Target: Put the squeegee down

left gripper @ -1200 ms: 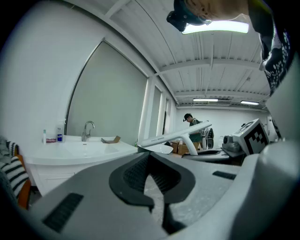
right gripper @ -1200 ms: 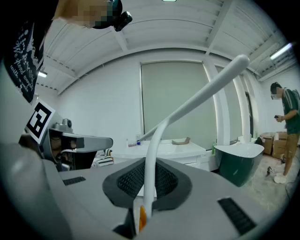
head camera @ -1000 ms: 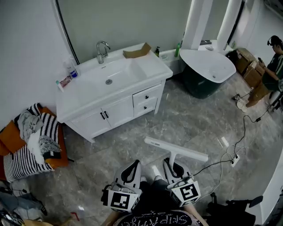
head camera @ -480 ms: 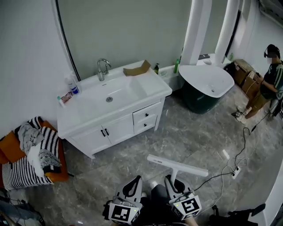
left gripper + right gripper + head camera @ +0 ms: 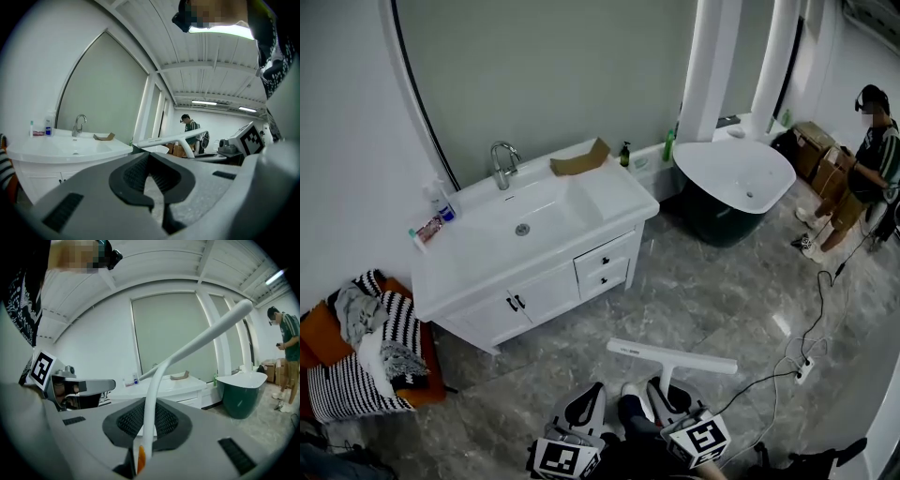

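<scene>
We hold a gripper in each hand, low in the head view, over the grey marble floor [image 5: 703, 272].

The right gripper [image 5: 664, 390] has the white plastic squeegee with the long flat blade [image 5: 671, 356]. Its jaws are closed tight on the thin white handle. In the right gripper view, the handle runs up from between the jaws of the right gripper [image 5: 146, 423], and the squeegee [image 5: 199, 344] bends away to the upper right. The squeegee is up in the air, not on the floor. Its blade lies across in front of us, nearly flat, just past the tips of both grippers.

The left gripper [image 5: 587, 394] is just beside the right one. Its jaws are together at the tips, and they hold nothing. In the left gripper view, we see only a thin strip of floor between the dark pads of the left gripper [image 5: 150, 180]. The squeegee [image 5: 161, 139] shows there too, off to the right and a bit higher.

Ahead of us on the left stands a white sink cabinet with drawers [image 5: 539, 281]. It is well apart from the squeegee. A shiny metal tap [image 5: 500, 164] and a piece of brown cardboard [image 5: 579, 159] are on top of it. To its right is a white and dark green tub [image 5: 736, 187]. A person [image 5: 867, 159] stands far off on the right. A pile of striped cloth [image 5: 366, 347] lies by the left wall.
</scene>
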Available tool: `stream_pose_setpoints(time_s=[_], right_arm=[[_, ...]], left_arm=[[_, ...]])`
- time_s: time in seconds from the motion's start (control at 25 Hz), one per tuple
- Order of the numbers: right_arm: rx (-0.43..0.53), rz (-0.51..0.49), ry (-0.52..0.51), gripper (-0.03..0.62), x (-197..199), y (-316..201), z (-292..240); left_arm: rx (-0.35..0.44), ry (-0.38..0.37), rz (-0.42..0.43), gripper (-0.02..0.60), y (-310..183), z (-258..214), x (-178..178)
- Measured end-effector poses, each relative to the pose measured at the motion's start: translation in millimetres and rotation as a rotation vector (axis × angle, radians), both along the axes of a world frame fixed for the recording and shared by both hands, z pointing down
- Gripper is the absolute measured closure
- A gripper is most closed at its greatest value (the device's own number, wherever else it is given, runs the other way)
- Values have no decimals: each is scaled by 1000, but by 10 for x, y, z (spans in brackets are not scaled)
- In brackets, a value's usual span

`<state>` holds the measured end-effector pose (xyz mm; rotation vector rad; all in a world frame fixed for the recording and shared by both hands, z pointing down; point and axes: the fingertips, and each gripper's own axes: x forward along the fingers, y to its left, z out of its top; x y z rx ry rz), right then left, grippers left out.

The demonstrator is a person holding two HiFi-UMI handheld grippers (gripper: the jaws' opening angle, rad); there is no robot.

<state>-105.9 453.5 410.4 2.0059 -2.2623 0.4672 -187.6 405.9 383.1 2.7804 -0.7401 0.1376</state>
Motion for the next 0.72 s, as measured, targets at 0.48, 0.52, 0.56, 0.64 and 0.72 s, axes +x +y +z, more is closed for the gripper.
stream_pose_setpoints(time_s=[0.48,0.52,0.56,0.64,0.72], right_arm=[[58,-118,3,556,783,-732,-132],[54,-125,4,556,838,-756,-118],[50,-133,5,556,892,-782,-103],[46,-145,8,556,991,-845,-70],[51,-153,11,556,1086,-897,-26]], left_arm=[[9,66,-58,577,-680,-150,746],[14,63,-62,577,-707,-150,796],[18,57,-68,577,-733,-141,843],[22,41,-81,577,-785,-103,921],[30,10,-79,577,-811,-26,978]])
